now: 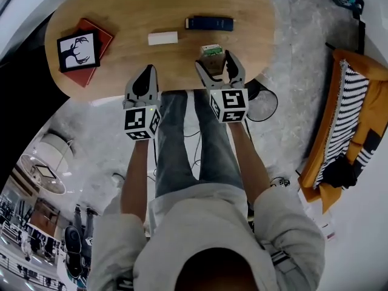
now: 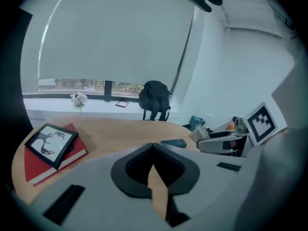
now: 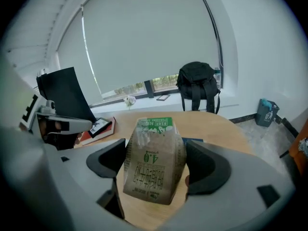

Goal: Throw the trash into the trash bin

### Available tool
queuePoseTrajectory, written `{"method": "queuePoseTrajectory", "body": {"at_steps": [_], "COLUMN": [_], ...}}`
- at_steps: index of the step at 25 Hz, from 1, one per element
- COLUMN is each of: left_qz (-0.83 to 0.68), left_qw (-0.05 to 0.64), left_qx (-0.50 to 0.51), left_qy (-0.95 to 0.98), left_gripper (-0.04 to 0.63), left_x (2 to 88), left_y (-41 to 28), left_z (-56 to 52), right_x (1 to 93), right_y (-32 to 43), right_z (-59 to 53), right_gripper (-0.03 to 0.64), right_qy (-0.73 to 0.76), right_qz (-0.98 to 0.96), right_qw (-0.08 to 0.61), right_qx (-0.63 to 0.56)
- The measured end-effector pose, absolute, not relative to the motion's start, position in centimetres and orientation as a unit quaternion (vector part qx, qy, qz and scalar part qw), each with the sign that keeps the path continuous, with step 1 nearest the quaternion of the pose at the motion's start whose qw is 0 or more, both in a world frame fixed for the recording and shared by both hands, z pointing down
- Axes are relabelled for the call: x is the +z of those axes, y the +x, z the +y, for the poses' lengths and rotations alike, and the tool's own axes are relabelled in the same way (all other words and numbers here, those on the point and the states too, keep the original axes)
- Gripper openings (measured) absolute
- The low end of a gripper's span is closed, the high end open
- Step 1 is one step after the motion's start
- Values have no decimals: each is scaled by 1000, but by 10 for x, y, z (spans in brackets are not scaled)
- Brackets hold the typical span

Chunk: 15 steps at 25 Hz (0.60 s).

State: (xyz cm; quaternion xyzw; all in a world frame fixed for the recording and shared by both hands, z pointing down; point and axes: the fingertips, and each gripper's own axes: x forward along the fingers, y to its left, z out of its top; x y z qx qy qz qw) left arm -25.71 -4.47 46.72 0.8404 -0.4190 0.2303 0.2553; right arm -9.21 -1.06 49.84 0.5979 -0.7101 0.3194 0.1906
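Closest below the head camera are the person's pale sleeves (image 1: 285, 229), both arms stretched toward the near edge of the wooden table (image 1: 133, 8). From my seat, the left hand-held gripper (image 1: 147, 71) is clenched on nothing, its dark pads pressed together at the tips, hovering at the table's edge. Just to its right, the right hand-held gripper (image 1: 216, 60) is grasping the carton (image 3: 154, 165), a crumpled brown one with a green band and its print upside down, a pad against each side. I cannot tell whether the carton's lower end touches the tabletop. Past it lie a small white block (image 1: 163, 38) and, farther on, a dark blue flat case (image 1: 209, 23). Off to the left, a framed picture (image 1: 79, 49) rests on a red book (image 1: 104, 38). Beyond the table, a black backpack (image 3: 197, 83) stands by the window, and a teal container (image 3: 265, 111) sits on the floor well to the right.
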Motion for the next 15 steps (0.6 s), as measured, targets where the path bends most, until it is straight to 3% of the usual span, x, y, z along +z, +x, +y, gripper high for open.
{"method": "queuePoseTrajectory", "body": {"at_steps": [15], "left_qz": [-294], "left_qw": [215], "left_qx": [247], "left_qy": [898], "left_gripper": [18], "left_x": [454], "left_y": [-126], "left_z": [-30], "right_x": [468], "right_y": [10], "right_z": [58], "right_gripper": [373], "right_qy": [697], "right_qz": [-634], "right_qw": [126], "right_qx": [311]}}
